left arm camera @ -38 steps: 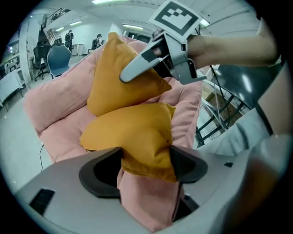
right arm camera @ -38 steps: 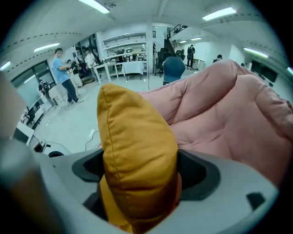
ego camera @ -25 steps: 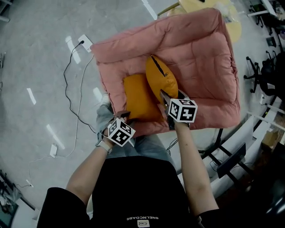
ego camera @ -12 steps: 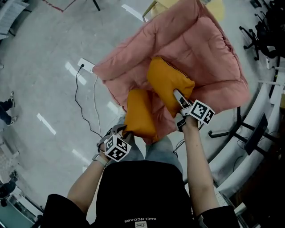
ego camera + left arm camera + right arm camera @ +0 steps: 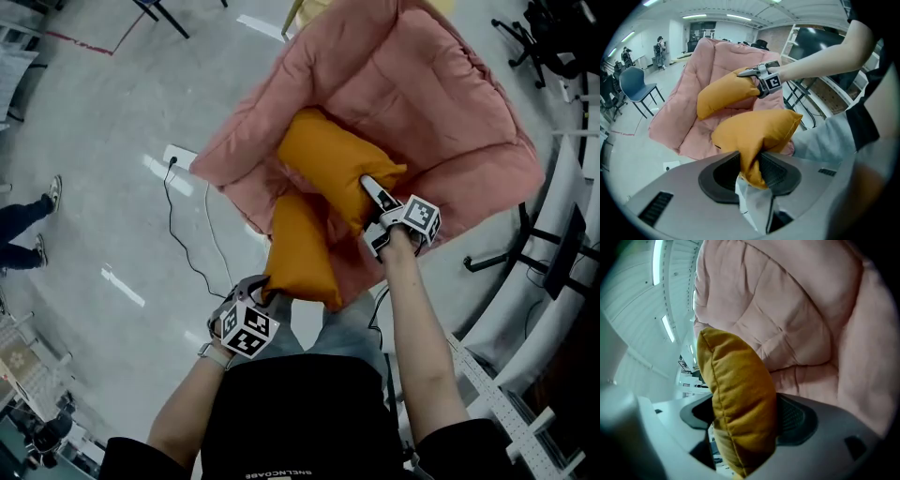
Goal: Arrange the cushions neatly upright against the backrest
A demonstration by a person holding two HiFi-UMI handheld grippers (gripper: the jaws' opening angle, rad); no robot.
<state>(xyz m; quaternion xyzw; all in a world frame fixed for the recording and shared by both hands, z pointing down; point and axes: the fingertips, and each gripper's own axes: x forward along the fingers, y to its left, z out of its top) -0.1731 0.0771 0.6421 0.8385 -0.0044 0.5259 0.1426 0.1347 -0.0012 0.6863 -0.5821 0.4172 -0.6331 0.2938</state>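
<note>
Left hand-held gripper (image 5: pixel 265 287) (image 5: pixel 750 168): jaws just closing, now pinched on one corner of the nearer orange cushion (image 5: pixel 300 251) (image 5: pixel 757 133). Rest of that cushion bulging out ahead of the jaws, over the front edge of the pink padded chair (image 5: pixel 459 103) (image 5: pixel 679 108).

Right hand-held gripper (image 5: pixel 371 190) (image 5: pixel 745 420): jaws just widening, yet wrapped round the edge of the farther orange cushion (image 5: pixel 328 164) (image 5: pixel 736 385) (image 5: pixel 724 91), fabric filling the gap between the pads. Cushion standing on edge ahead of this gripper, on the seat, with the pink backrest beyond it.

One pad of the right gripper hidden behind the cushion. Chair's top cut off in the head view. Contact between cushion and backrest not clear.
</note>
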